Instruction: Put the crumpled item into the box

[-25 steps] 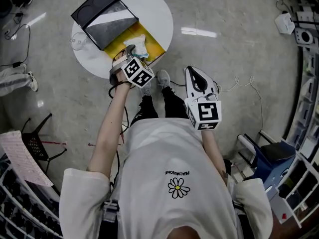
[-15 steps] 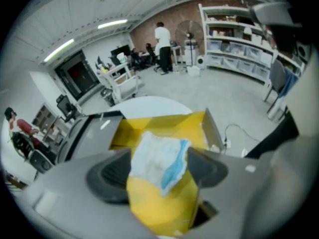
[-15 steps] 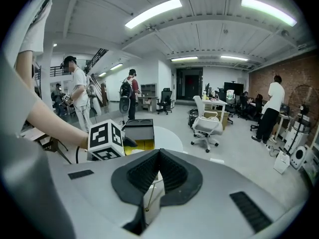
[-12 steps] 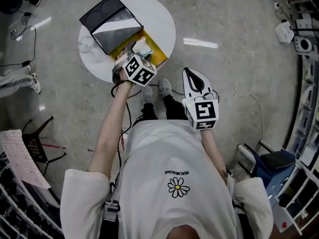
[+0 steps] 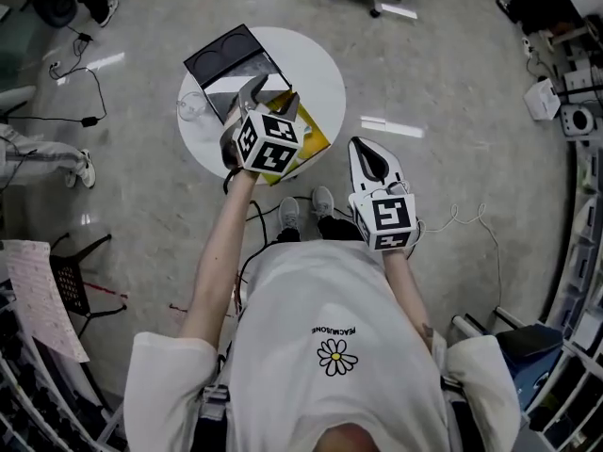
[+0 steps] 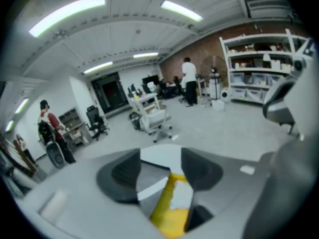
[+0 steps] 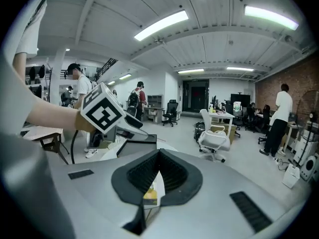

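On the round white table (image 5: 320, 73) stands the box (image 5: 317, 142), yellow inside, with its black lid (image 5: 229, 56) folded back. My left gripper (image 5: 270, 97) hangs above the box, its jaws apart and closing with nothing between the pads. In the left gripper view (image 6: 162, 169) the white crumpled item (image 6: 182, 197) lies on the box's yellow floor (image 6: 164, 215), below the gap. The head view hides the item under the gripper. My right gripper (image 5: 370, 163) is shut and empty, over the floor right of the table; its own view (image 7: 159, 156) shows the tips meeting.
A clear glass (image 5: 191, 108) stands on the table left of the box. My shoes (image 5: 306, 205) are at the table's near edge. A cable (image 5: 89, 102) runs on the floor at left. An office chair (image 7: 214, 133) and several people stand further off.
The left gripper has risen above the box and now covers the white crumpled item, which showed beside its tips earlier. The right gripper has stayed shut beside my body.
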